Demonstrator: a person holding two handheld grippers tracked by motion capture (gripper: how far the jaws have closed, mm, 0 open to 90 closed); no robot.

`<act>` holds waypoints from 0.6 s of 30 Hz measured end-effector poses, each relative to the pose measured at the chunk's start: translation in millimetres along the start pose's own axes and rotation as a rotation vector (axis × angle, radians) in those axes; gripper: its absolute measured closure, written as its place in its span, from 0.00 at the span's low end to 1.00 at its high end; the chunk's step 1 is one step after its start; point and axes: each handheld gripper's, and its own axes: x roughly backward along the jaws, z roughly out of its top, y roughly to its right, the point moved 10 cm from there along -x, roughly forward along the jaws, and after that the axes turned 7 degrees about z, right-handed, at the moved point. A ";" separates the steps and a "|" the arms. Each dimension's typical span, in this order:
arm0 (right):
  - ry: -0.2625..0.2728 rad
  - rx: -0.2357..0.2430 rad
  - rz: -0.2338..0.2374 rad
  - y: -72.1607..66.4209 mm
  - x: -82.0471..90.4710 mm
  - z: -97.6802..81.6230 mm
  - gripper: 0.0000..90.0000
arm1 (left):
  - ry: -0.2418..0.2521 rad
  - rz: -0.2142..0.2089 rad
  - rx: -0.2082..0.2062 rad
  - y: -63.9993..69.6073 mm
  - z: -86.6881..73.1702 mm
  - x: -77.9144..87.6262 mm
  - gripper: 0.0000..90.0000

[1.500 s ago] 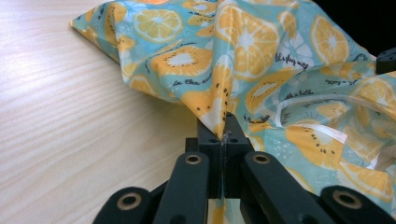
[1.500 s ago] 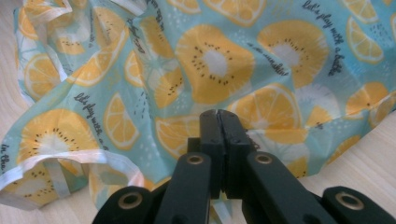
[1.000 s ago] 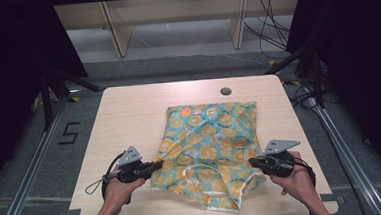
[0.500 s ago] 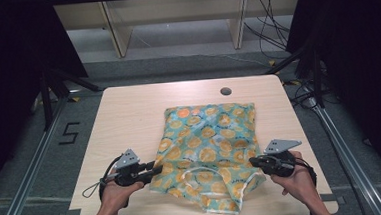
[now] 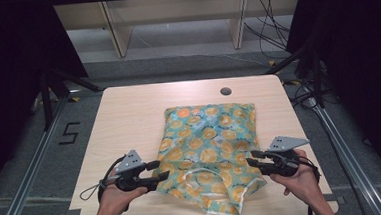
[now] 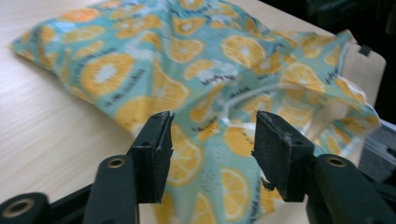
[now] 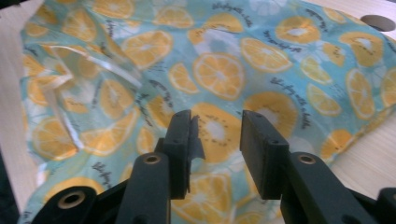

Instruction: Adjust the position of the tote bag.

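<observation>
Both grippers, left [image 5: 158, 170] and right [image 5: 250, 160], are gaping over the crumpled, glossy citrus-print bag [image 5: 208, 141]; gripper views are revealing printed lettering.

From above the near edge of the table [image 5: 128, 111] we look forward and down across its whole top. Our two gripper views sit low and close, facing inward from the near left and near right corners; all three share the orange-print bag [image 5: 210, 136] [image 6: 196, 70] [image 7: 243, 65].
</observation>
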 end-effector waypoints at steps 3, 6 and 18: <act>-0.013 0.012 0.025 -5.8 -1.8 -0.6 0.69 | -0.029 -0.036 0.009 12.4 -3.2 -6.0 0.43; -0.020 0.018 0.041 -8.1 -4.1 -1.2 0.68 | -0.049 -0.048 0.005 23.1 -7.1 -14.0 0.39; -0.009 0.020 0.029 -9.9 -7.0 0.0 0.66 | -0.118 0.007 -0.120 24.8 -24.0 -43.1 0.63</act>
